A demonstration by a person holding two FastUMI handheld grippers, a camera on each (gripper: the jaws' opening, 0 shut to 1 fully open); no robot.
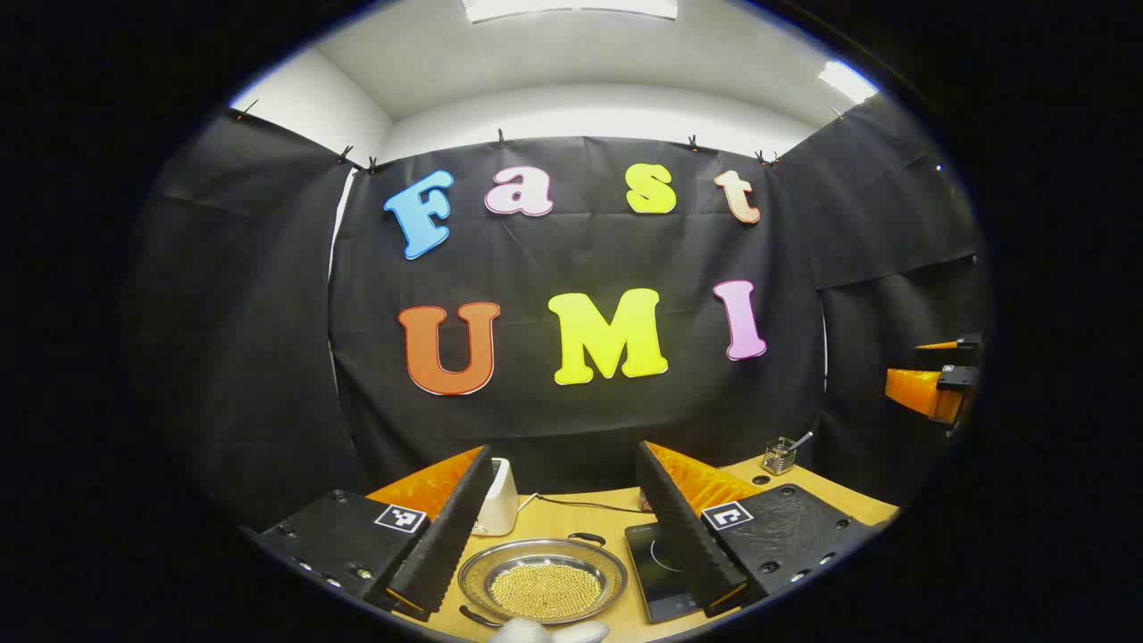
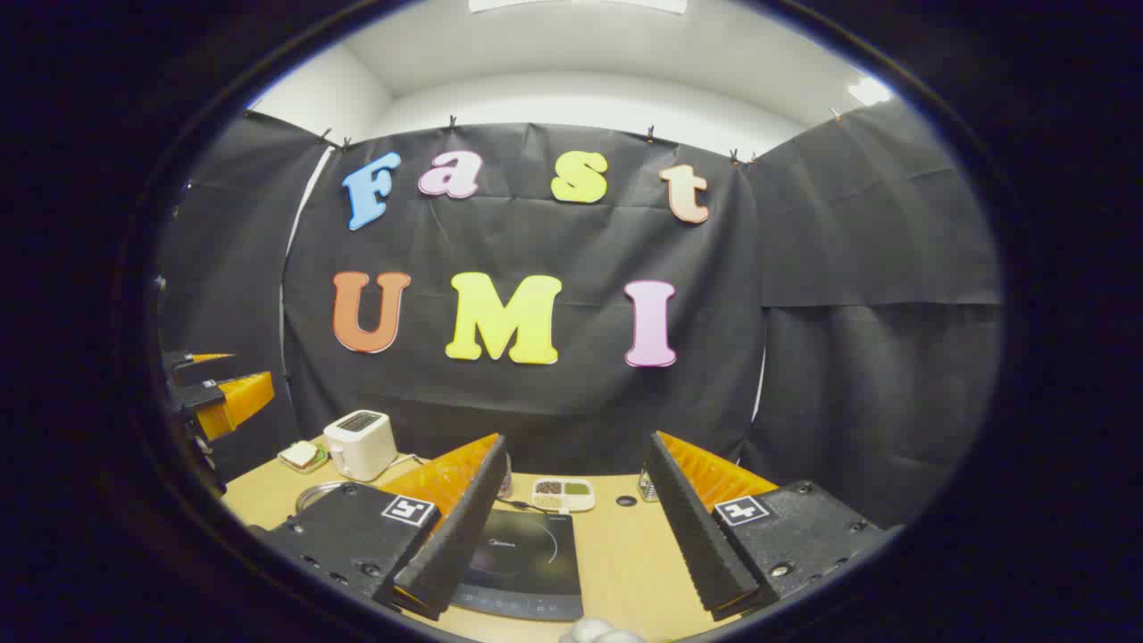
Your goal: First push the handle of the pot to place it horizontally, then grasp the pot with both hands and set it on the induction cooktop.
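Observation:
The pot (image 1: 545,580) is a shallow steel pan holding small yellow beads, on the wooden table just below my left gripper (image 1: 564,451), which is open with nothing between its fingers. One dark loop handle (image 1: 587,538) sits at the pot's far side and the other (image 1: 478,616) at its near left. The black induction cooktop (image 1: 656,563) lies right of the pot, partly behind my finger. In the right gripper view the cooktop (image 2: 527,563) lies under my open right gripper (image 2: 576,438), and the pot's rim (image 2: 312,494) peeks out at the left.
A white toaster (image 2: 360,444) stands behind the pot, its cord running along the table. A small dish of food (image 2: 304,455), a white divided tray (image 2: 563,494) and a glass cup with a spoon (image 1: 780,455) line the back. Black cloth walls the booth.

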